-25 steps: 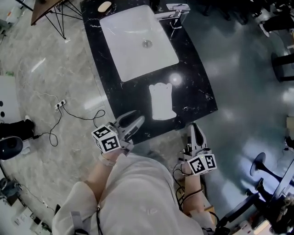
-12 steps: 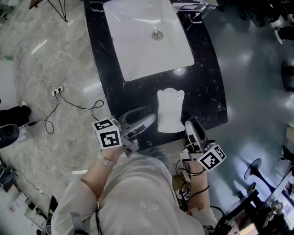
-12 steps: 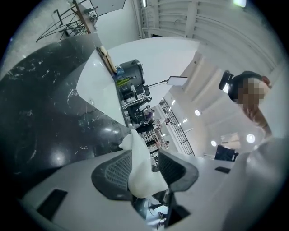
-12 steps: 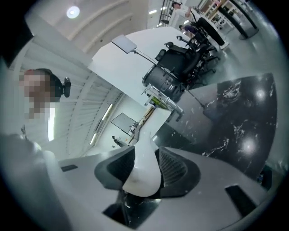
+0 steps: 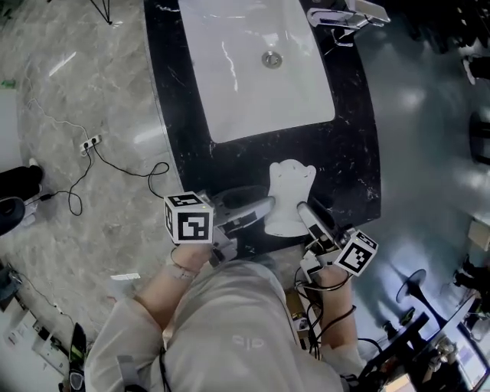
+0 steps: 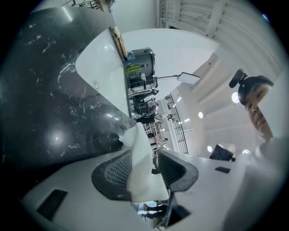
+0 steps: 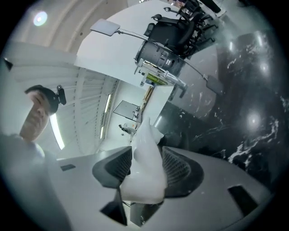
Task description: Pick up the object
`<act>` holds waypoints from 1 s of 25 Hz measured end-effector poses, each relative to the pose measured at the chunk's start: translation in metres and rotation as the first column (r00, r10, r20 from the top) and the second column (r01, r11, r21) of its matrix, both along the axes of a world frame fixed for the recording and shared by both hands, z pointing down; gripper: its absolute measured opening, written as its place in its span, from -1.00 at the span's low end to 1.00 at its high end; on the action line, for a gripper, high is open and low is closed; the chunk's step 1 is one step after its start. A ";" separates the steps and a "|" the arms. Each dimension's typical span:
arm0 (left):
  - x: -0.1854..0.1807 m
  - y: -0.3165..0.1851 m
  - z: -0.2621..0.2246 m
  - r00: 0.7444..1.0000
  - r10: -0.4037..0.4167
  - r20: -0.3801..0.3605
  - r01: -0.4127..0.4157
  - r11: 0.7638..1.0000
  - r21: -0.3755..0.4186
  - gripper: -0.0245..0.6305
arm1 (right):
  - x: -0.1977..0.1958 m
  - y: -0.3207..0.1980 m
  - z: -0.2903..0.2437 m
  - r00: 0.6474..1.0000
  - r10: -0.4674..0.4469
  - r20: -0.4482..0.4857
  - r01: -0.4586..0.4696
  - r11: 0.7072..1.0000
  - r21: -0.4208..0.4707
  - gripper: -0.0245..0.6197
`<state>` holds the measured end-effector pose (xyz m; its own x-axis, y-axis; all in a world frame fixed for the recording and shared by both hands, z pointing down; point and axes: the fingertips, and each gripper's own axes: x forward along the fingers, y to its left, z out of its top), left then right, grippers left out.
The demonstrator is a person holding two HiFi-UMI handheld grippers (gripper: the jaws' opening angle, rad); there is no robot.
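A white, glove-shaped object (image 5: 289, 191) lies flat on the black marble counter (image 5: 184, 168), close to its near edge. My left gripper (image 5: 262, 208) comes at its near end from the left, my right gripper (image 5: 308, 212) from the right. In the left gripper view the object (image 6: 141, 171) stands between the wide jaws of the left gripper (image 6: 143, 153), resting against one pad with a gap to the other. In the right gripper view the right gripper (image 7: 146, 151) has its jaws opening around the object (image 7: 144, 171), not pressing it.
A white rectangular sink (image 5: 253, 69) is set into the counter beyond the object, with a chrome faucet (image 5: 344, 15) at its far right. A power strip with a cable (image 5: 88, 143) lies on the marble floor to the left. The counter's edge runs just under both grippers.
Both grippers have moved forward over the counter's edge to the white object's near end. The right gripper's jaws have spread from shut to wide, and the left's widened a little.
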<state>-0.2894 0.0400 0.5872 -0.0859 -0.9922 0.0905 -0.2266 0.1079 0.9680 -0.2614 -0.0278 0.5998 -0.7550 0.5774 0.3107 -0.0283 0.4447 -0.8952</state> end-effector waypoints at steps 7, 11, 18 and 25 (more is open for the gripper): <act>-0.015 0.000 0.003 0.995 -0.051 -0.091 0.052 0.999 0.010 -0.43 | -0.011 0.017 0.008 0.994 -0.072 -0.080 0.062 0.991 -0.122 -0.25; -0.011 -0.008 0.001 0.995 -0.012 -0.099 0.017 0.999 0.045 -0.43 | -0.009 0.051 0.009 0.977 -0.192 -0.093 0.175 0.971 -0.162 -0.23; -0.017 -0.011 -0.004 0.994 -0.019 -0.111 0.033 0.991 0.129 -0.45 | -0.024 0.071 0.008 0.980 -0.194 -0.054 0.176 0.955 -0.238 -0.30; -0.020 -0.009 -0.002 0.994 -0.046 -0.101 0.059 0.990 0.127 -0.45 | -0.026 0.071 0.009 0.980 -0.195 -0.048 0.178 0.954 -0.243 -0.30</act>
<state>-0.3091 0.0306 0.5848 -0.1352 -0.9904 -0.0277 -0.1281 -0.0103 0.9917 -0.2877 0.0433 0.6090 -0.6084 0.7690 0.1964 -0.0319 0.2236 -0.9742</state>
